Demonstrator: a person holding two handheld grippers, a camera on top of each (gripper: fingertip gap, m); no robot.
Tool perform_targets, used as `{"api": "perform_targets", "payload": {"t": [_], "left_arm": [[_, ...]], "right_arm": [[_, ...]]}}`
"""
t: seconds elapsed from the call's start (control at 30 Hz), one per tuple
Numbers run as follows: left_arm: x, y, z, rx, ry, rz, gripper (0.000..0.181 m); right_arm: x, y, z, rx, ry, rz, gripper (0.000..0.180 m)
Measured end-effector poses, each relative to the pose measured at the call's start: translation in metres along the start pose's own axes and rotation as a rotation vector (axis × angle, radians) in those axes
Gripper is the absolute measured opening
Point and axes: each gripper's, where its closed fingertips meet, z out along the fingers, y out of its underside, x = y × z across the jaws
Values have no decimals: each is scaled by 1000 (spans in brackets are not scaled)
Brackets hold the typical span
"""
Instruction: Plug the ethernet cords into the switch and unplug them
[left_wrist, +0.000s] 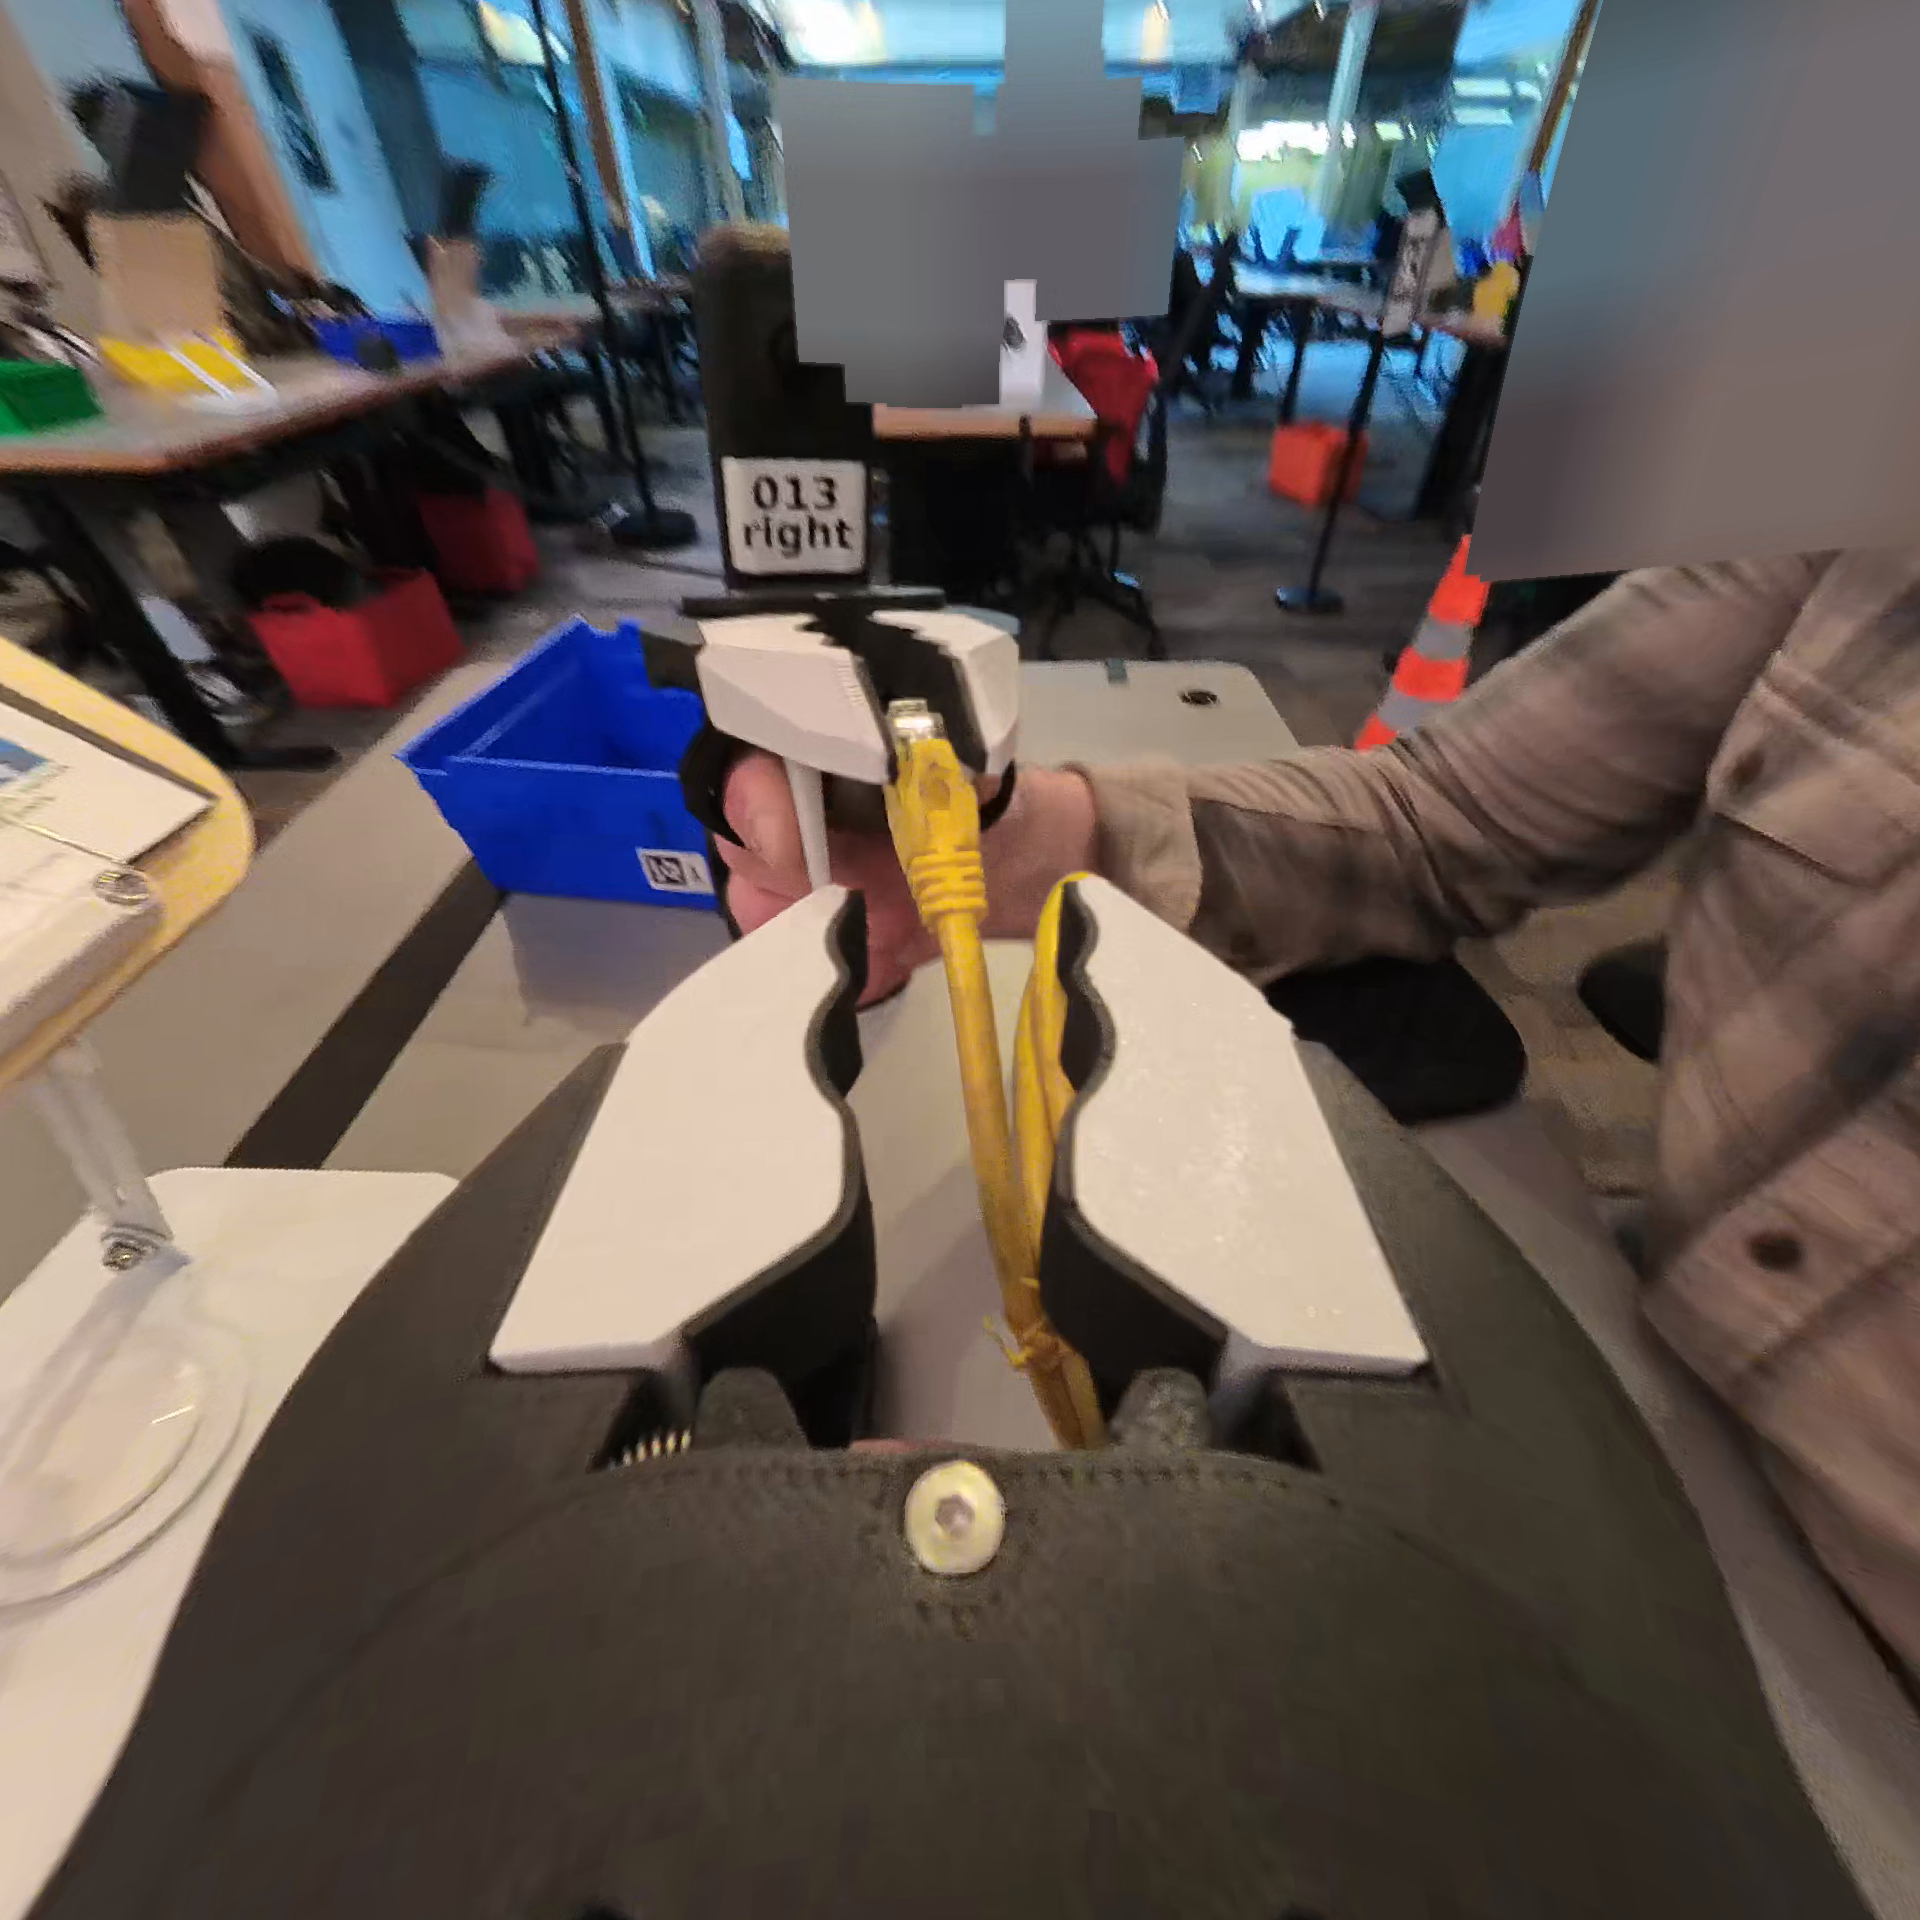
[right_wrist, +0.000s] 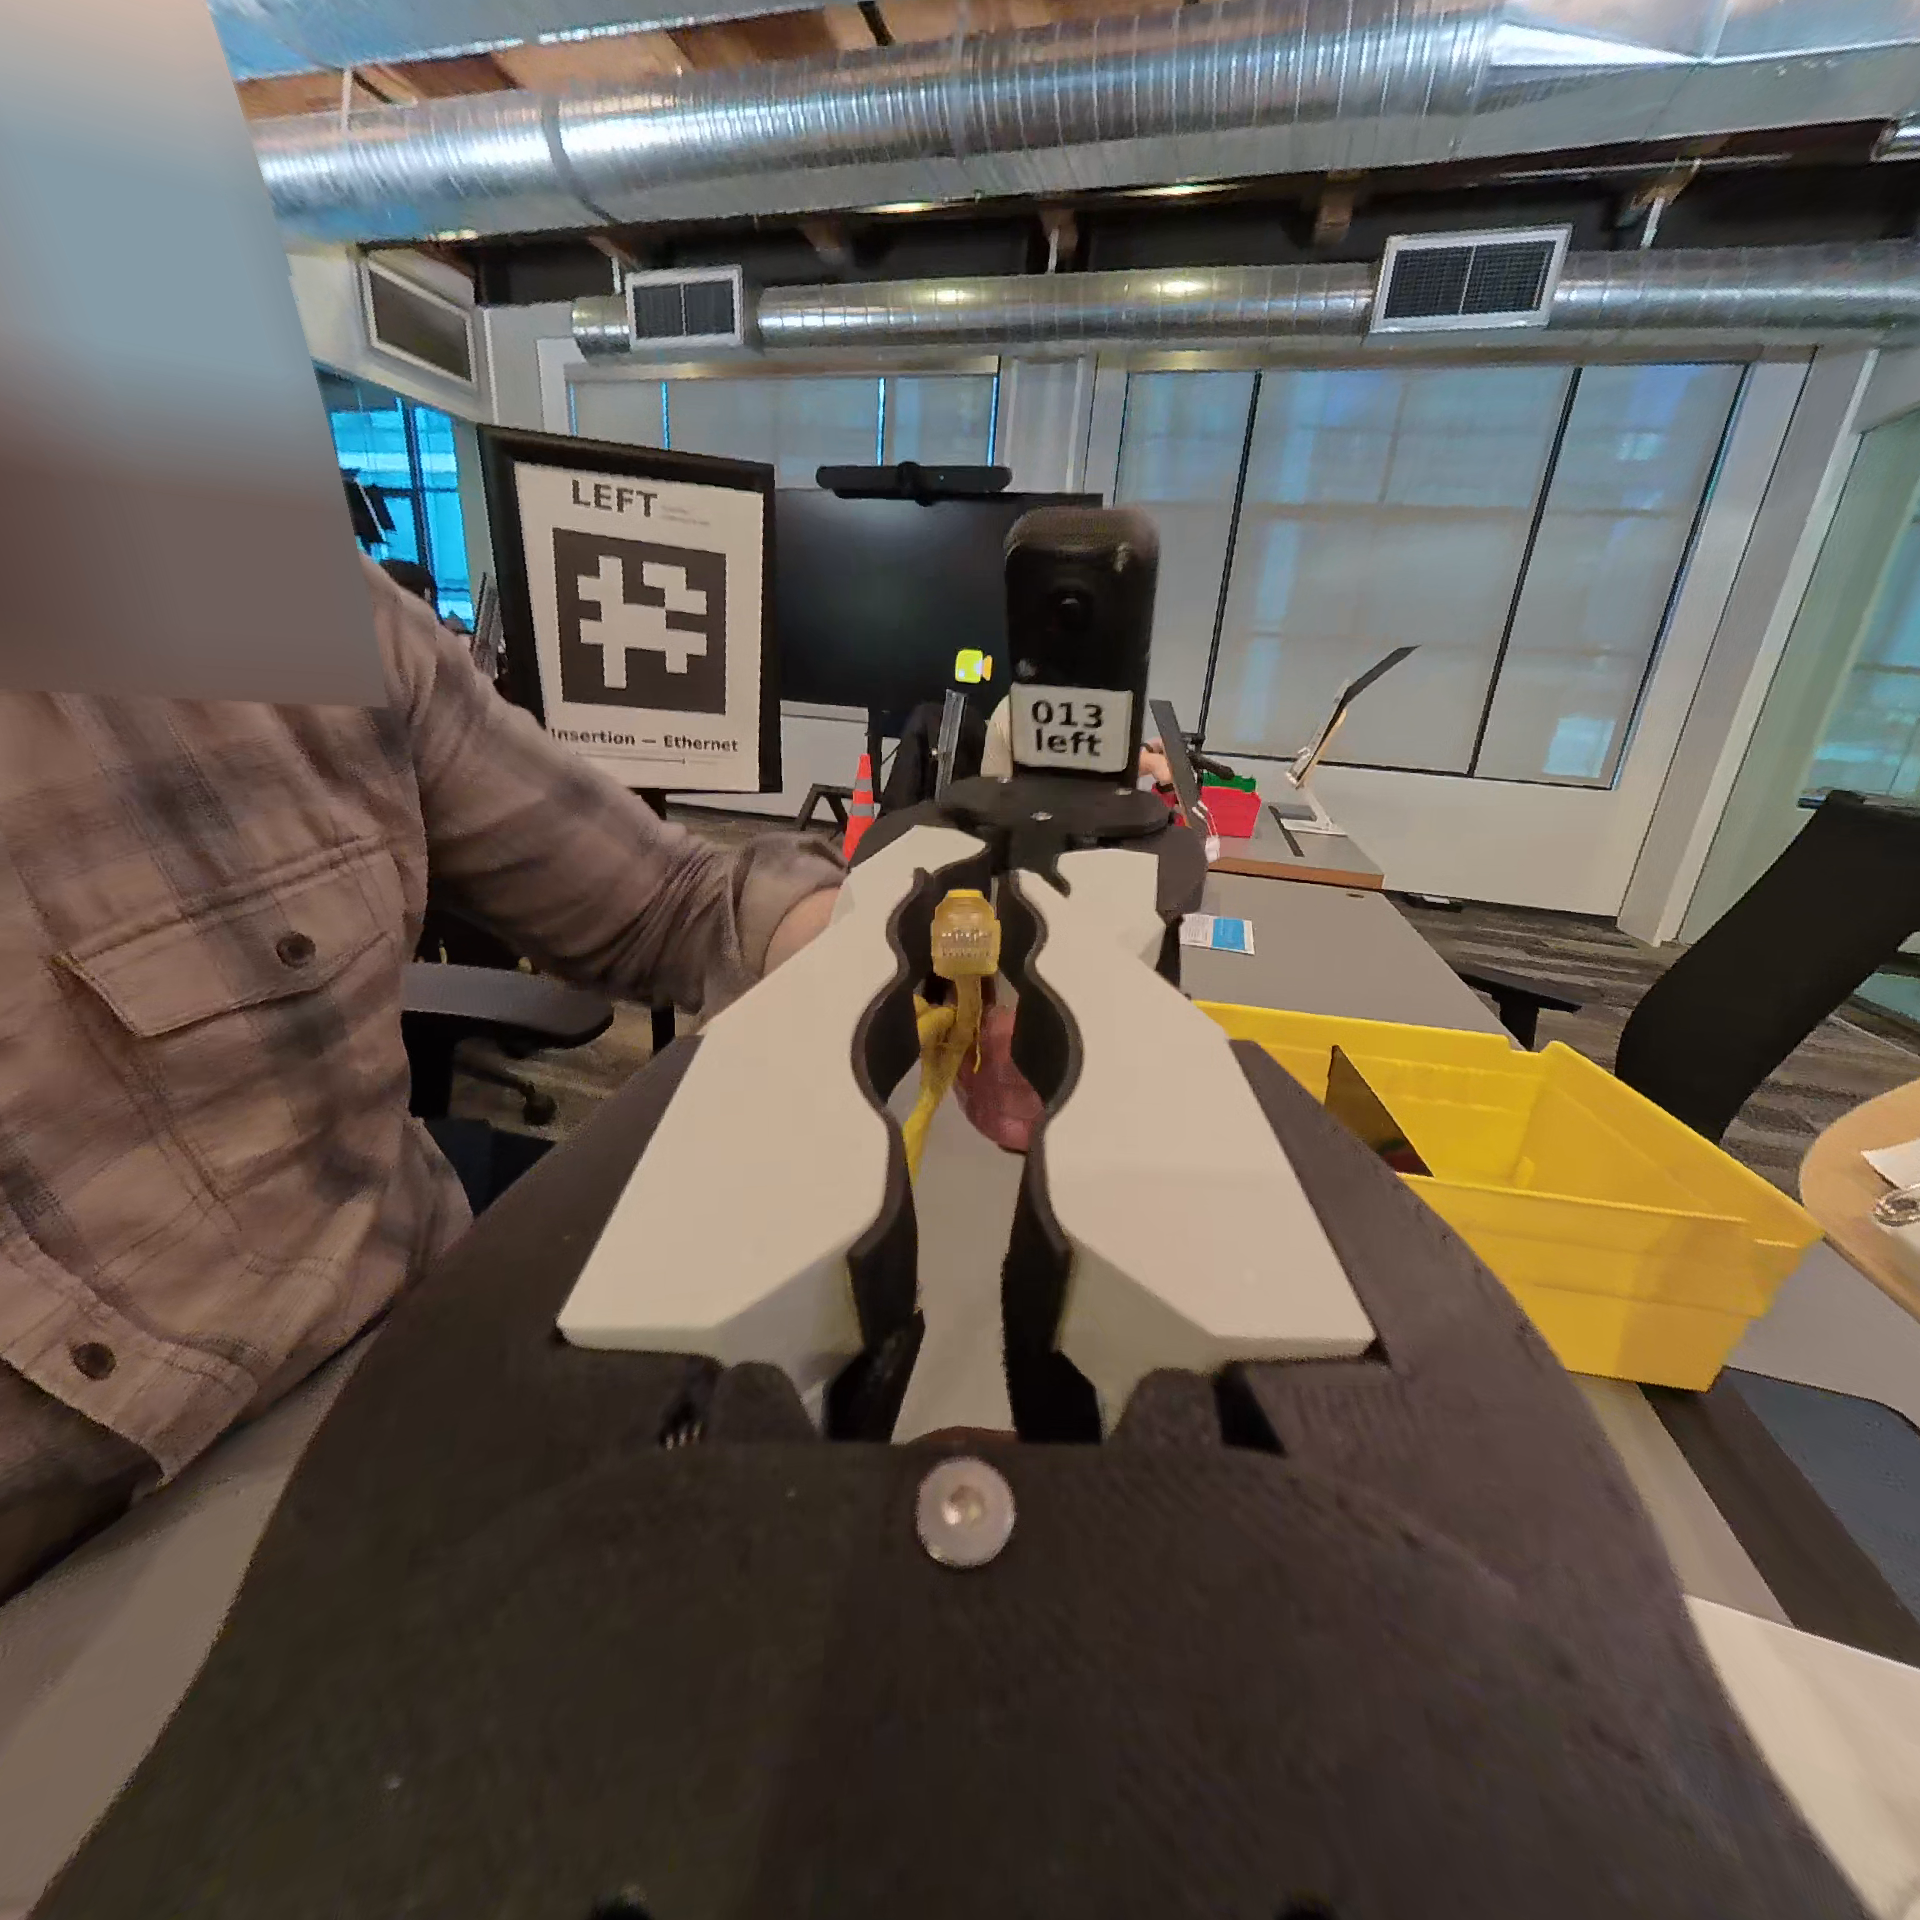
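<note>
While the two hand-held tongs face each other above the grey table (left_wrist: 582, 997), the left gripper (left_wrist: 961, 935), with white fingers on a black body, stands partly open; the yellow ethernet cord (left_wrist: 982, 1081) runs loosely between its fingers, close to the right-hand finger, and whether it is pinched cannot be told. Beyond its tips, the right gripper (left_wrist: 902, 717) is closed on the cord's clear-tipped plug (left_wrist: 914, 722), which also appears at the tips in the right wrist view (right_wrist: 964, 928). A hand (left_wrist: 790, 831) in a plaid sleeve (left_wrist: 1455, 790) holds that tool. Left of the far gripper sits a blue plastic bin (left_wrist: 561, 790). Right of the right gripper's fingers lies a yellow plastic bin (right_wrist: 1558, 1174). No switch is in view.
</note>
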Motion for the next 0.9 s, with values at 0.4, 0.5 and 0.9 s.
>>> {"api": "perform_targets", "payload": {"t": [0.4,0.5,0.9], "left_arm": [[-17,-10,0,243,-238,79,11],[-19,-7,-1,161,-258,69,11],[-27,2,-8,-182,-369,-135,11]], "right_arm": [[10,-5,-4,91,29,47,10],[13,1,-5,2,63,-2,11],[42,24,-16,-989,528,-1017,26]]}}
